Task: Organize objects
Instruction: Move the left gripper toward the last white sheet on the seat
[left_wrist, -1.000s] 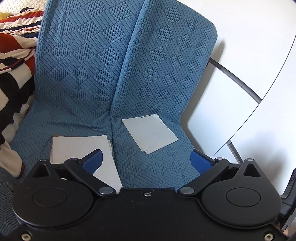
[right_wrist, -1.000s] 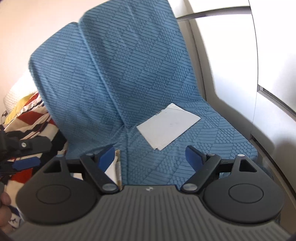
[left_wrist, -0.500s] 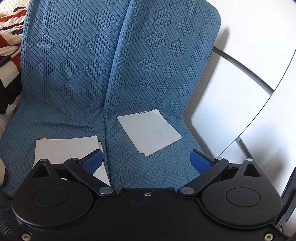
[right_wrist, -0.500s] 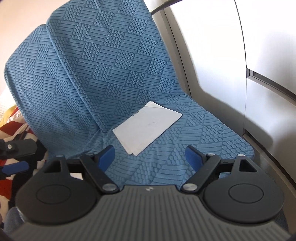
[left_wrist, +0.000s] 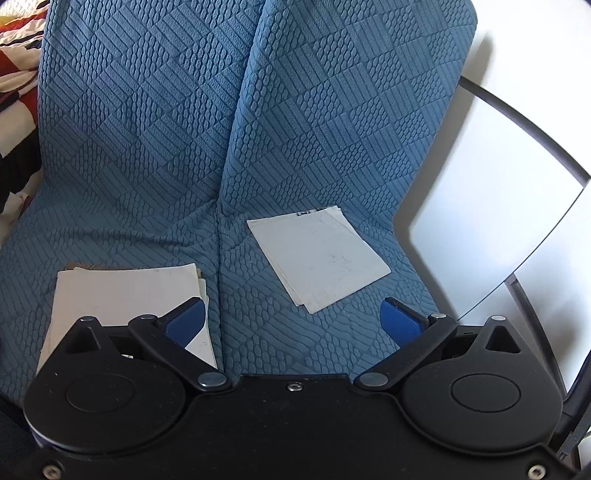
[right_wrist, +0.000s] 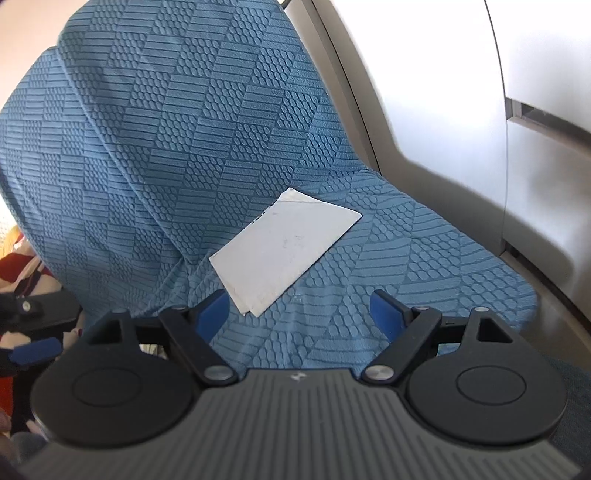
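Note:
A blue quilted sofa (left_wrist: 147, 147) fills both views. On its right seat cushion lies a flat pale grey booklet (left_wrist: 317, 254), which the right wrist view shows as the pale grey booklet (right_wrist: 284, 251) just beyond the fingertips. A stack of white papers (left_wrist: 122, 299) rests on the left cushion, partly under my left finger. My left gripper (left_wrist: 291, 321) is open and holds nothing, hovering over the seam between the cushions. My right gripper (right_wrist: 299, 314) is open too, empty, with the booklet's near corner just beyond its left finger (right_wrist: 214, 314). The left gripper's side (right_wrist: 37, 332) shows at the right wrist view's left edge.
A striped red, black and white blanket (left_wrist: 18, 74) lies left of the sofa. White cabinet panels with dark trim (left_wrist: 517, 184) stand right of it, and these panels (right_wrist: 480, 110) fill the right of the right wrist view.
Both grippers have come down and forward toward the seat, so the booklet and the paper stack look larger and nearer. Both pairs of jaws stay equally wide.

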